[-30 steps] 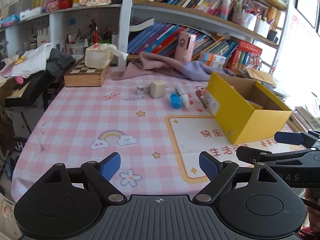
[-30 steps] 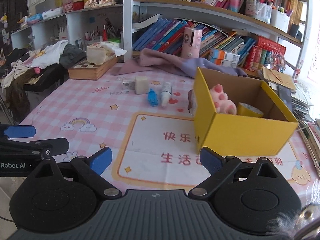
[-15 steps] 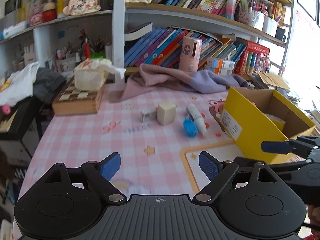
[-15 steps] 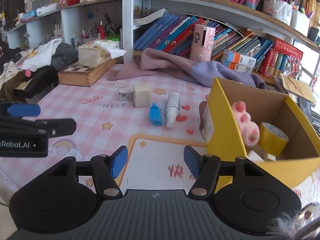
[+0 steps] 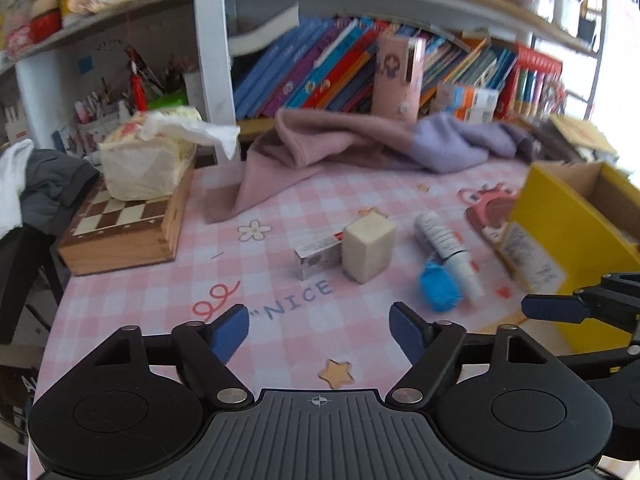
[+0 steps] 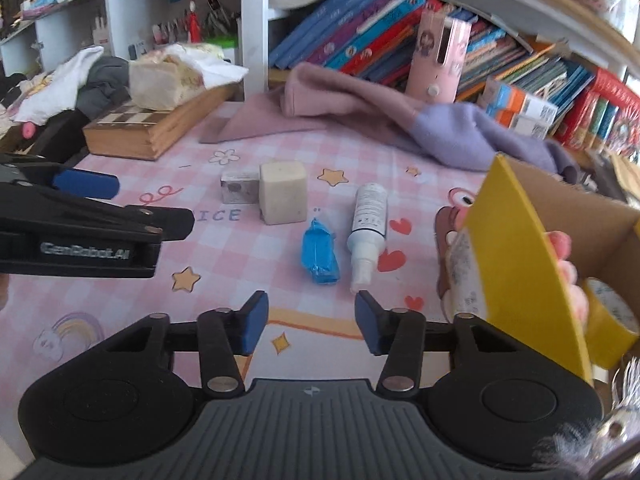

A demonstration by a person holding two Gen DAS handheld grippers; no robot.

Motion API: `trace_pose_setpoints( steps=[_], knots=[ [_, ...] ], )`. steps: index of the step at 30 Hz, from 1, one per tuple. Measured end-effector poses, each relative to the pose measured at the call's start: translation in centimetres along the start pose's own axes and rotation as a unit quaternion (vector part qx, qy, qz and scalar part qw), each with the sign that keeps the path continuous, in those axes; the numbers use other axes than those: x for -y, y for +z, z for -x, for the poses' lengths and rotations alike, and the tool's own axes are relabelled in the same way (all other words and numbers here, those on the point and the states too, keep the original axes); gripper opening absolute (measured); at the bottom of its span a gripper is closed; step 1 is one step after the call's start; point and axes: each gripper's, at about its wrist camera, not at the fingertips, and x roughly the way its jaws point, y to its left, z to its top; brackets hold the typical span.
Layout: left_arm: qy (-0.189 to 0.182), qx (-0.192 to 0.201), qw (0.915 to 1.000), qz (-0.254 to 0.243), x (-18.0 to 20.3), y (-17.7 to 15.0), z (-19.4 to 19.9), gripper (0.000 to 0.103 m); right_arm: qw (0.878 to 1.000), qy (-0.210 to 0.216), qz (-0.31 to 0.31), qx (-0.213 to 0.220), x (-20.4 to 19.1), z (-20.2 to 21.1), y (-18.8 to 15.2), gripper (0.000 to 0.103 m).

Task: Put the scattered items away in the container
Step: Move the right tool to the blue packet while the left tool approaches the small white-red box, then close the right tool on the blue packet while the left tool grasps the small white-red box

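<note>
Currently both grippers pitch down over the table, jaws closing on nothing: left gripper (image 5: 319, 326) short of the cream block (image 5: 368, 249), right gripper (image 6: 307, 318) short of the blue packet (image 6: 321, 258); yellow box (image 6: 516, 264) right.

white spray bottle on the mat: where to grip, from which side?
Probably grip the white spray bottle across its round body mid-length, coming from above with the right gripper, whose jaws are closing, empty. It lies flat, nozzle toward the camera; the blue packet crowds its left side.
</note>
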Motion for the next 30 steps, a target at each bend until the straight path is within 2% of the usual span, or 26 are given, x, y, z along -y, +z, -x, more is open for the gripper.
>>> trace_pose_setpoints(
  steps=[2, 4, 16, 20, 27, 30],
  knots=[
    [-0.003, -0.006, 1.0000, 0.001, -0.6, 0.6, -1.6, 0.061, 1.000, 0.000, -0.001, -0.001, 0.1, -1.2, 0.5, 0.043],
    [-0.010, -0.014, 0.9998, 0.003, -1.1, 1.3, -3.2, 0.057, 1.000, 0.000, -0.002, -0.001, 0.0, -2.2, 1.1, 0.042],
    [-0.025, -0.040, 0.9966, -0.068, -1.1, 3.9, -10.3, 0.055, 1.000, 0.003, -0.010, -0.016, 0.3, -6.2, 3.0, 0.040],
    [-0.037, -0.042, 0.9958, -0.072, -1.0, 4.4, -11.3, 0.047, 1.000, 0.002, -0.011, -0.022, 0.4, -7.1, 3.2, 0.037],
    [-0.057, -0.051, 0.9943, -0.074, -1.3, 4.9, -12.3, 0.040, 0.999, 0.000, -0.020, -0.036, 0.9, -8.3, 3.3, 0.032],
    [-0.070, -0.059, 0.9930, -0.074, -1.2, 4.8, -12.5, 0.025, 0.999, 0.002, -0.024, -0.041, 0.9, -8.5, 3.2, 0.026]
  ],
)
